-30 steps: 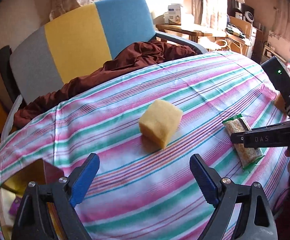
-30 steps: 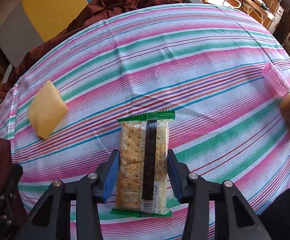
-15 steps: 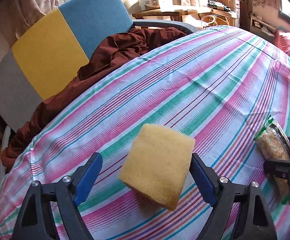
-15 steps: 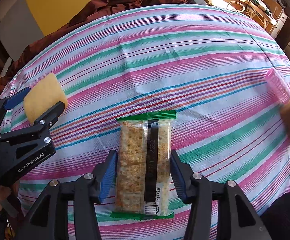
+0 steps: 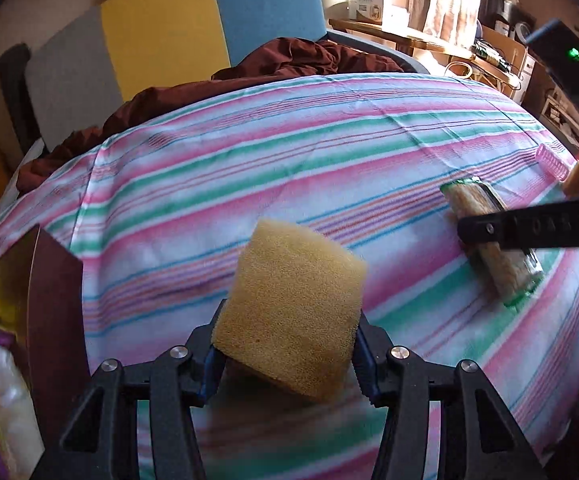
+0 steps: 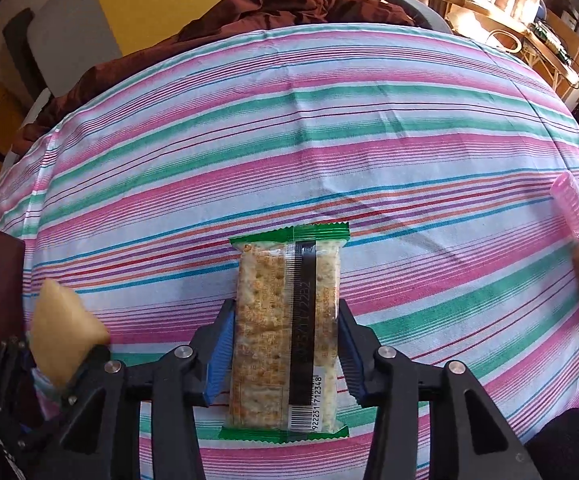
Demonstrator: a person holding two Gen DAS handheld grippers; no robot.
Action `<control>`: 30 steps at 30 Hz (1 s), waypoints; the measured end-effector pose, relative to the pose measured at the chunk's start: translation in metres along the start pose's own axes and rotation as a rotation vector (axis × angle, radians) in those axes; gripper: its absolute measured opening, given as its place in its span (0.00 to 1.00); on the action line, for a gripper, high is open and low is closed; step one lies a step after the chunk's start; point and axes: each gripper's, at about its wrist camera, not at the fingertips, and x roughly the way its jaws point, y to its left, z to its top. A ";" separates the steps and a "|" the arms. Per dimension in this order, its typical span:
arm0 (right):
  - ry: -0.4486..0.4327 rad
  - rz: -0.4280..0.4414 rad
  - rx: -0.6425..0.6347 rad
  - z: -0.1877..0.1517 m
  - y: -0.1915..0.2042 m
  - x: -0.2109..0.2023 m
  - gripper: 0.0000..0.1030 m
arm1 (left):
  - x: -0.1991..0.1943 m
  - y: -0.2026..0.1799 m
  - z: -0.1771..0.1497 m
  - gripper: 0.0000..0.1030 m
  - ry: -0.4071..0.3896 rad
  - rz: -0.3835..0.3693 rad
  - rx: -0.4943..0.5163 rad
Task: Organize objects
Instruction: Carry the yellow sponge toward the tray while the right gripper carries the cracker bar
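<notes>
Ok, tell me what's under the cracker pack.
The striped cloth shows all round the cracker pack, held in the right claw. Whether it lies on the cloth or is lifted is hidden.

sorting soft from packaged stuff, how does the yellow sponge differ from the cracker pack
The yellow sponge is a bare, porous block; the cracker pack is a flat, long packet in clear wrap with green ends and a barcode. The sponge sits tilted on a corner; the pack lies flat on the striped cloth. Shared: each is clamped between blue pads, sponge in the left claw, pack in the right claw.

Sponge (image 5: 289,312) left of cracker pack (image 5: 489,240)
</notes>
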 end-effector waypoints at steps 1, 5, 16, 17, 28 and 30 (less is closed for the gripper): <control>0.006 -0.003 -0.017 -0.001 0.003 0.001 0.46 | -0.004 -0.001 -0.008 0.53 -0.003 -0.001 -0.011; 0.009 -0.042 -0.060 -0.003 0.006 0.009 0.48 | -0.015 -0.002 -0.030 0.53 -0.037 0.016 -0.055; 0.009 -0.068 -0.084 -0.007 0.012 0.013 0.48 | -0.013 0.002 -0.039 0.54 -0.127 0.003 -0.068; 0.010 -0.073 -0.090 -0.007 0.016 0.015 0.49 | -0.013 0.002 -0.039 0.54 -0.130 0.002 -0.069; 0.002 -0.083 -0.114 0.013 0.006 0.024 0.48 | -0.012 0.005 -0.040 0.55 -0.145 -0.009 -0.079; 0.000 -0.079 -0.112 0.015 0.010 0.022 0.46 | -0.012 0.004 -0.041 0.55 -0.146 -0.008 -0.078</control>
